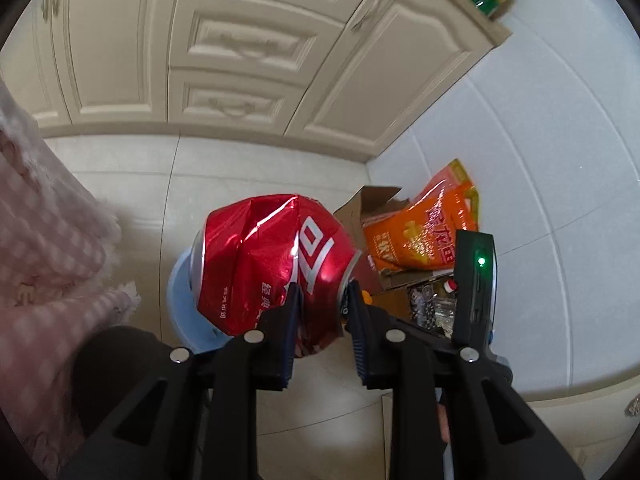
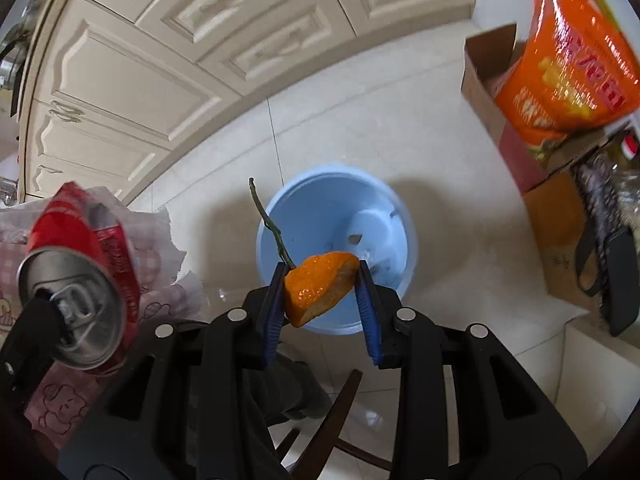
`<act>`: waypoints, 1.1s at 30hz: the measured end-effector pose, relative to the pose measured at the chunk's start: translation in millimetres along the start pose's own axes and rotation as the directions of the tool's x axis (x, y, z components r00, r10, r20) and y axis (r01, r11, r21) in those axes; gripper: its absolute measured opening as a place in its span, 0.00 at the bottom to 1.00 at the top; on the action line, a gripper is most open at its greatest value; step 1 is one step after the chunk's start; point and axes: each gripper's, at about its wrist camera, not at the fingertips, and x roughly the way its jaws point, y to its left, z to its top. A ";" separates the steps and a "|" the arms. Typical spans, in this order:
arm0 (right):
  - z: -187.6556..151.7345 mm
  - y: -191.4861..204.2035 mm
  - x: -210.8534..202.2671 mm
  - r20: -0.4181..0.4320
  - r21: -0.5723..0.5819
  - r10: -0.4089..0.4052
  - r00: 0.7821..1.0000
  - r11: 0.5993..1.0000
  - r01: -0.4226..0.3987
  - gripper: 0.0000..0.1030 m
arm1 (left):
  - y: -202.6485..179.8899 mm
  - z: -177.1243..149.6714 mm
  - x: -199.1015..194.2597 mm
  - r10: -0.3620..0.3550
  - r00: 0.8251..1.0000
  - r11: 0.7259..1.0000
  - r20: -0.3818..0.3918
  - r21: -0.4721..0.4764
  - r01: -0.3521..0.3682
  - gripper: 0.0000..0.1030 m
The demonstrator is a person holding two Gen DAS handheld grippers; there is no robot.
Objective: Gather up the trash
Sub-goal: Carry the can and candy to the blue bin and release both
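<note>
Left gripper (image 1: pixel 322 292) clamped on crushed red can (image 1: pixel 272 256), held above the floor just beside the blue bin (image 2: pixel 336 216). Right gripper (image 2: pixel 320 276) clamped on orange peel (image 2: pixel 316 288) with stem, hanging over the bin's near rim. Cardboard box (image 2: pixel 488 80) with orange bag (image 2: pixel 568 60) near the floor's corner.

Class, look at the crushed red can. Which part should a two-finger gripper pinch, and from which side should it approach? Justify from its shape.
Pinch the dented waist of the can, coming from the side, across its axis. The crumpled wall there is narrow and creased, so the fingers would probably seat in the folds. The round rim and lid look too wide. The left gripper grips near that crease now.
</note>
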 end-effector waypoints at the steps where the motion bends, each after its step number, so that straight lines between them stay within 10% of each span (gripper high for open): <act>1: 0.1 -0.2 3.3 -0.004 0.003 0.002 1.000 1.000 -0.002 0.33 | 4.0 0.4 3.6 -0.005 1.000 1.000 -0.012 -0.011 0.005 0.23; 4: 1.7 1.4 12.7 -0.005 0.031 0.020 1.000 0.999 -0.019 0.48 | 13.1 4.3 16.7 -0.006 0.999 0.999 -0.039 -0.043 0.004 0.28; 7: 2.3 -0.9 14.3 0.001 0.045 0.024 1.000 0.999 -0.024 0.86 | 20.7 7.1 16.5 0.037 0.999 0.997 -0.026 -0.070 -0.039 0.73; 10: 1.6 -3.5 12.1 0.010 0.062 0.007 1.000 0.998 -0.007 0.92 | 23.8 8.5 11.1 0.094 0.996 0.994 -0.007 -0.061 -0.094 0.80; 33: 5.1 61.5 -119.4 0.256 -0.059 0.056 0.965 0.997 -0.043 0.94 | -33.1 -5.6 -119.8 0.202 0.942 0.970 0.269 0.076 -0.229 0.95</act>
